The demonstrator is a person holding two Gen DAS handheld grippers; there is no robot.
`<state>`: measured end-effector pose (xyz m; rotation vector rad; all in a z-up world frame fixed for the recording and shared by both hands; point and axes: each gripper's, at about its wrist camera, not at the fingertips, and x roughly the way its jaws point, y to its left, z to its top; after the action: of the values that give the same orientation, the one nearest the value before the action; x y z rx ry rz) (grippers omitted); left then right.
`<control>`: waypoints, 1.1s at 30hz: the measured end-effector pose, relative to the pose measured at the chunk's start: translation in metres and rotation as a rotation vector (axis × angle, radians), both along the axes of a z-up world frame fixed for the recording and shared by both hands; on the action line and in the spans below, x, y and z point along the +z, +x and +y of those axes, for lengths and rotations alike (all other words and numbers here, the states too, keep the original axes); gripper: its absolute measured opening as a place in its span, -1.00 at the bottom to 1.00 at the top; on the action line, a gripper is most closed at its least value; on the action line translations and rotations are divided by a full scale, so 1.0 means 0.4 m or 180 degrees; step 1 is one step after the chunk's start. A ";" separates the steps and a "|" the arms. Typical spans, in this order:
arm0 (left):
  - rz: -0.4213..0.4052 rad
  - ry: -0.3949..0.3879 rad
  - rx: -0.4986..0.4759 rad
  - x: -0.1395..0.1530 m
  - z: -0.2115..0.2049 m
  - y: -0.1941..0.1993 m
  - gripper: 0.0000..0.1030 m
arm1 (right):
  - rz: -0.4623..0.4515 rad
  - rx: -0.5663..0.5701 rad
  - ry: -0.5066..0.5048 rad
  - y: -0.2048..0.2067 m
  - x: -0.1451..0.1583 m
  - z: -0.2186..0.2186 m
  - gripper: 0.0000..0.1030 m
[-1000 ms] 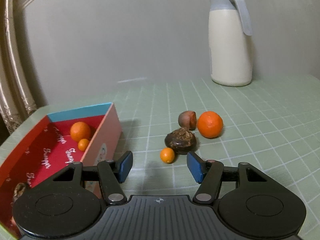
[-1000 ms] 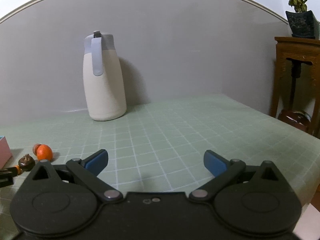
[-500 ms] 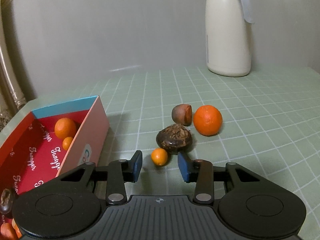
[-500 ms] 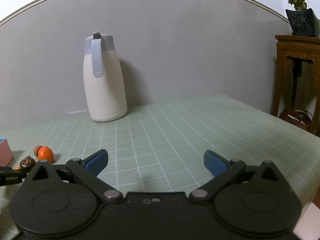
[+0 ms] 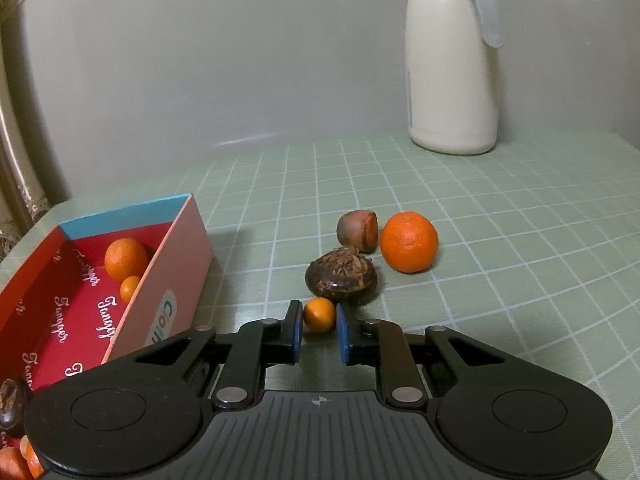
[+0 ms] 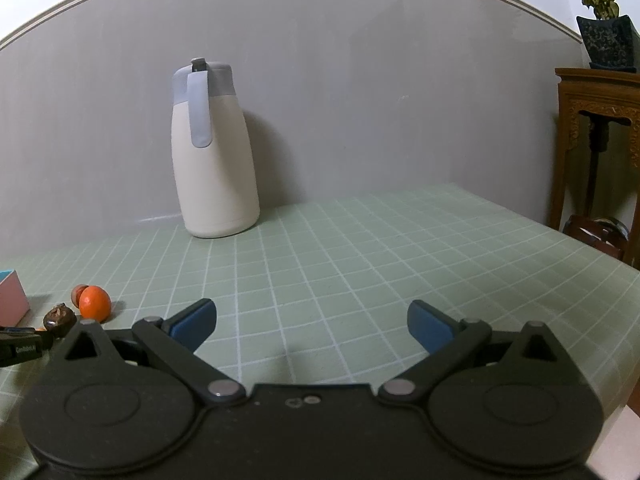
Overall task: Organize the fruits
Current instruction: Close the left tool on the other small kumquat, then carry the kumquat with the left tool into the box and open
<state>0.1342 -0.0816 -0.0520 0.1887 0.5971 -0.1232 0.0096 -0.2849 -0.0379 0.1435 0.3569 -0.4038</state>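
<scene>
A small orange kumquat (image 5: 319,314) sits on the green checked tablecloth (image 5: 500,280), and my left gripper (image 5: 318,322) is shut on it, a blue pad against each side. Just behind it lie a dark brown wrinkled fruit (image 5: 341,282), a small brown cut fruit (image 5: 357,230) and a mandarin (image 5: 409,241). The red and pink box (image 5: 176,264) at the left holds a mandarin (image 5: 125,259), a kumquat (image 5: 130,288) and more fruit near its front end. My right gripper (image 6: 310,316) stands open and empty over the cloth, well to the right of the mandarin (image 6: 95,301).
A cream jug with a grey lid (image 5: 452,72) stands at the back by the wall, also seen as the jug (image 6: 216,160) in the right wrist view. A wooden stand (image 6: 600,140) with a potted plant (image 6: 606,36) is beyond the table's right edge.
My left gripper came forward to the kumquat and its jaws closed from wide apart onto the fruit. The right gripper has stayed where it was, still open.
</scene>
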 end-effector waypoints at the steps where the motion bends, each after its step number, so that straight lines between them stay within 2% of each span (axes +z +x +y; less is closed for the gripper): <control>1: -0.0017 -0.0004 -0.0006 0.001 0.000 -0.003 -0.65 | -0.0002 0.0004 -0.0004 -0.001 0.000 0.001 0.98; 12: -0.0243 -0.0023 -0.0029 0.026 0.018 -0.045 -0.65 | 0.0028 0.0067 -0.0061 0.003 -0.002 0.023 0.98; 21: -0.0771 0.0086 0.0172 0.077 0.075 -0.114 -0.65 | 0.0061 0.0184 -0.0125 0.018 -0.004 0.067 0.98; 27: -0.0864 0.0108 0.0459 0.097 0.152 -0.131 -0.65 | 0.0079 0.0327 -0.0157 0.040 -0.005 0.112 0.98; 33: -0.0781 0.0104 0.0729 0.096 0.232 -0.130 -0.65 | 0.0075 0.0475 -0.0203 0.058 -0.003 0.157 0.98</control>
<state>0.0820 0.0111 -0.0135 0.1629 0.3728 0.1302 0.0329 -0.2220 -0.0389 0.0493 0.3750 -0.2693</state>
